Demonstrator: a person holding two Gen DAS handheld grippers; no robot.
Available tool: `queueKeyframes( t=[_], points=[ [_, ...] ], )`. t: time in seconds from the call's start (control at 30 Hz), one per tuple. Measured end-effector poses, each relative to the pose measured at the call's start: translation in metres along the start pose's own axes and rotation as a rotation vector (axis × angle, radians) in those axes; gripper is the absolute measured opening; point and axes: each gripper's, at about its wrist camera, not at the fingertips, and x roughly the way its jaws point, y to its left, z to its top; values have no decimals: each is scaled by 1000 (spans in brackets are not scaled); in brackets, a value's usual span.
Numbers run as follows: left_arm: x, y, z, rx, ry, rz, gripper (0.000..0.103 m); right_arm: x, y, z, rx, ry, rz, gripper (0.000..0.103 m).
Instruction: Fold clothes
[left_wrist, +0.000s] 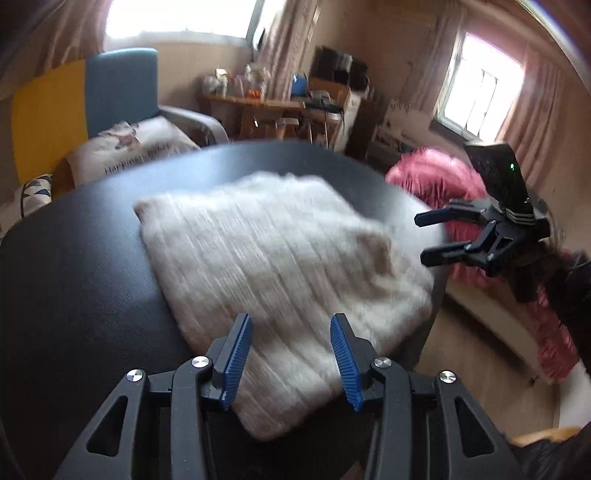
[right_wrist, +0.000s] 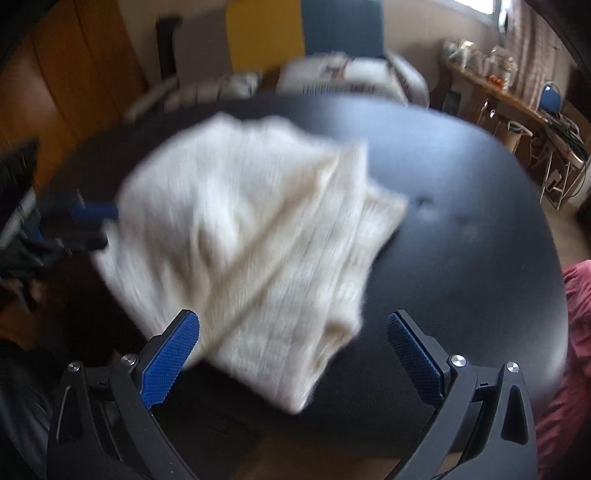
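Cream knitted sweater (left_wrist: 266, 266) lies folded into a compact rectangle on the black table (left_wrist: 74, 280). Left gripper (left_wrist: 291, 354) and right gripper (right_wrist: 291, 354) hover released, grasping nothing. Folding looks essentially finished.

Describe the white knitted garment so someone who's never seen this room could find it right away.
Look at the round black table in the middle of the room. On it lies the folded cream-white ribbed knit sweater, alone on the tabletop. Its pale fuzzy fabric sets it apart from the pink fluffy cushion beyond the table's edge and the printed pillow on the blue armchair.
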Motion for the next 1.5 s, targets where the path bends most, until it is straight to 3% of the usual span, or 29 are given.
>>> queueKeyframes(
  t=[0.07, 0.13, 0.27, 0.43, 0.53, 0.67, 0.77, 0.93, 1.1, 1.33, 1.5],
  points=[
    [1, 7, 11, -49, -34, 9, 45, -5, -10, 16, 9, -57, 116, 103],
    [10, 12, 20, -76, -39, 69, 45, 6, -15, 31, -24, -51, 166, 103],
    [41, 15, 24, -98, 27, 128, 45, 62, -23, 46, -34, 118, 289, 103],
    [31, 17, 38, -85, -43, 112, 45, 72, -25, 48, -53, 186, 278, 103],
    [31, 38, 61, -137, -68, 108, 45, 52, -27, 76, -85, 89, 283, 103],
    [52, 70, 82, -249, -18, 110, 45, 67, -31, 113, -122, 67, 276, 103],
    [78, 82, 90, -242, 51, 144, 45, 95, -27, 126, -157, 160, 158, 103],
    [100, 82, 86, -173, 108, 180, 45, 128, -25, 122, -172, 229, 117, 103],
    [99, 82, 87, -172, 107, 179, 46, 122, -20, 120, -187, 198, 63, 103],
    [73, 70, 100, -93, 18, 201, 46, 105, 7, 127, -332, 161, -103, 103],
    [98, 68, 98, -64, 129, 209, 46, 94, 25, 118, -433, 133, -213, 103]
  ],
)
